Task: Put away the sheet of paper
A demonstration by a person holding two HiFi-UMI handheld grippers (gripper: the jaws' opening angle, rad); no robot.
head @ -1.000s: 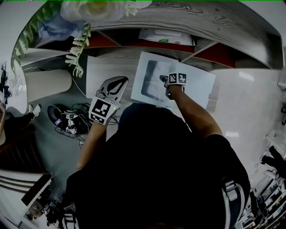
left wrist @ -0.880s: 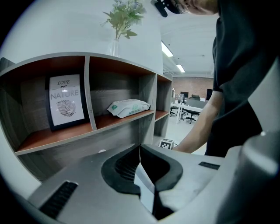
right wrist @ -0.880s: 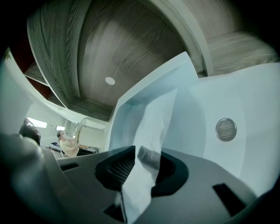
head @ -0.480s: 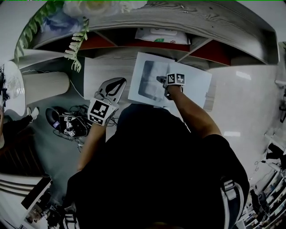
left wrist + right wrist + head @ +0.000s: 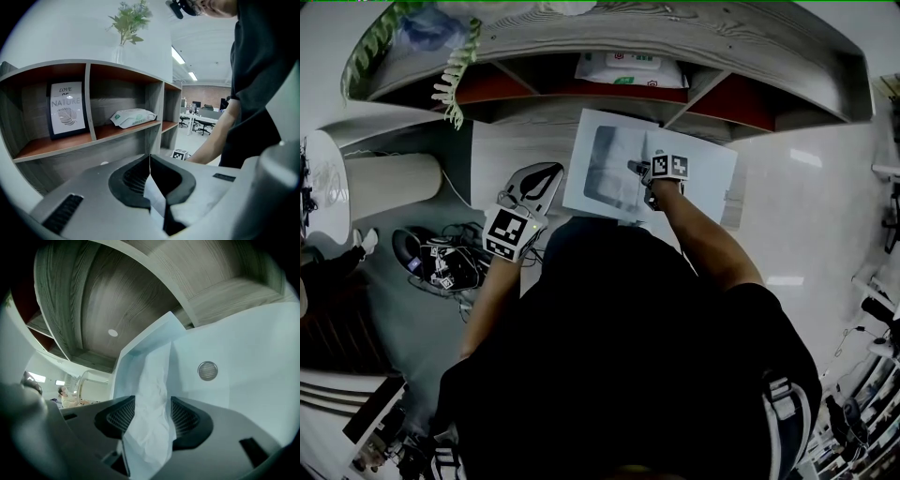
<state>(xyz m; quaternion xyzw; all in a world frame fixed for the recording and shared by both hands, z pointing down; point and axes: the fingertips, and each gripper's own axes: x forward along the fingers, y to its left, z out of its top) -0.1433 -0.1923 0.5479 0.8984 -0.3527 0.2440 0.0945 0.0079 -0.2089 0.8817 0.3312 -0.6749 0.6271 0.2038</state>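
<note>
The white sheet of paper [image 5: 698,169] lies spread in front of the grey wooden shelf unit [image 5: 675,33], below its middle compartments. My right gripper [image 5: 636,169] is at the sheet's middle. In the right gripper view a crumpled ridge of the paper [image 5: 150,376] runs between the jaws of the right gripper [image 5: 151,401], which are opening; the pads stand wide at either side of it. My left gripper [image 5: 546,174] hangs left of the sheet. In the left gripper view the left gripper [image 5: 150,157] is shut with nothing in it.
A pack of wipes [image 5: 628,67] lies in a shelf compartment, also seen as the pack [image 5: 133,117] beside a framed picture [image 5: 68,110]. A plant [image 5: 455,66] hangs at the shelf's left end. Cables [image 5: 441,262] lie at the lower left. A round metal disc [image 5: 207,371] sits in the white surface.
The sheet and the right gripper sit slightly nearer the shelf in the picture, as the view has shifted. The left gripper has hardly moved.
</note>
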